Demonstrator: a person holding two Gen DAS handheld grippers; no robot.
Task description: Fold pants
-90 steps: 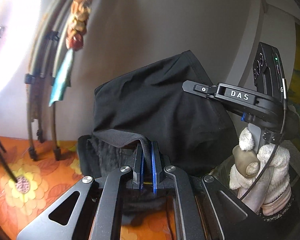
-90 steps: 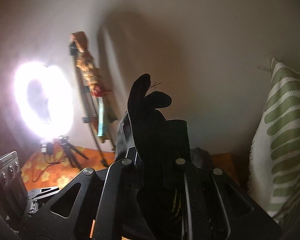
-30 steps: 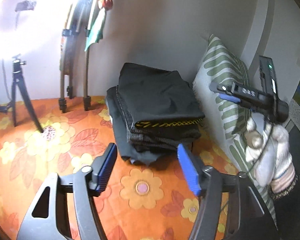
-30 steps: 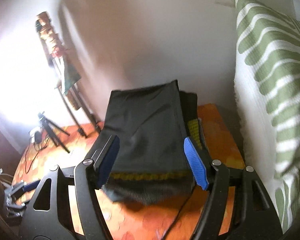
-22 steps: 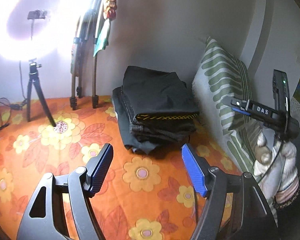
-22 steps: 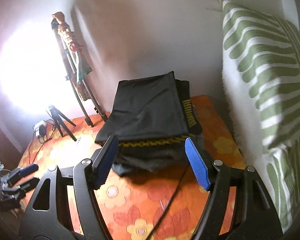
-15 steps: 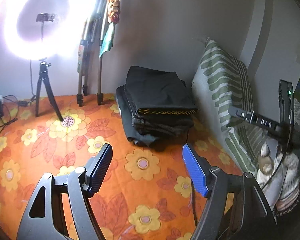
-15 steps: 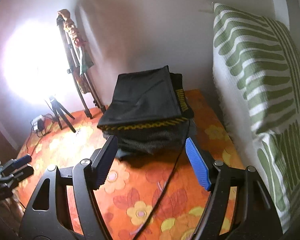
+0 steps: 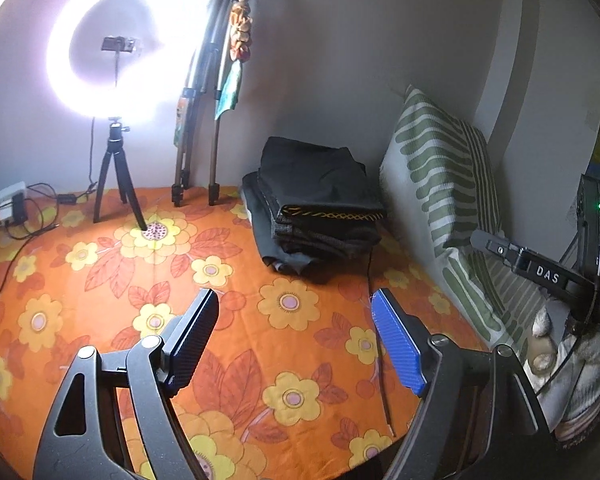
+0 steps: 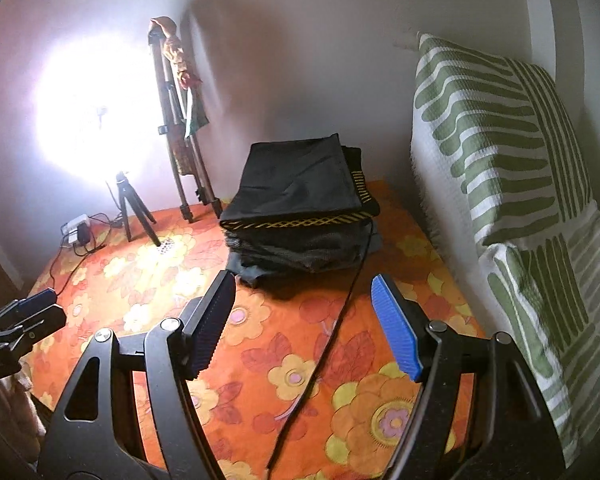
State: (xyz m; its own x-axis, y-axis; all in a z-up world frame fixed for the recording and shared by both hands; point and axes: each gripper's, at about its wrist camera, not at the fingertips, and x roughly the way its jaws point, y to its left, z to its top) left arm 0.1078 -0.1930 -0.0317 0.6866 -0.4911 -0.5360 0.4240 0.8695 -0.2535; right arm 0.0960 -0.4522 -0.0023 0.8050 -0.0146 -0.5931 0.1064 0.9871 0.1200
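My left gripper (image 9: 294,330): jaws apart and opening, nothing btwn them, only the orange flowered bedsheet (image 9: 100,280) below. Right gripper (image 10: 304,320): same, jaws apart and opening, empty; a thin black cable (image 10: 332,332) runs across the sheet under the gap, up toward the pile.

Ahead of both grippers and well apart from them: the folded pants (image 9: 320,184), black w/ a yellow-patterned trim along the front edge, lying flat on top of a stack of dark folded clothes (image 9: 320,240) on the sheet, close to the back wall. In the right wrist view the pants (image 10: 296,180) sit square on the stack (image 10: 300,252).

Right of the stack, a green-and-white striped pillow (image 9: 440,168) leans vs the wall. Left of it, a folded tripod (image 9: 196,120) w/ cloth hung on it stands vs the wall, then a lit ring light (image 9: 112,48) on a small tripod. Far left, a power strip w/ cords (image 9: 10,204).

In the left wrist view I see the right gripper's body at far right, held by a gloved hand (image 9: 572,380).
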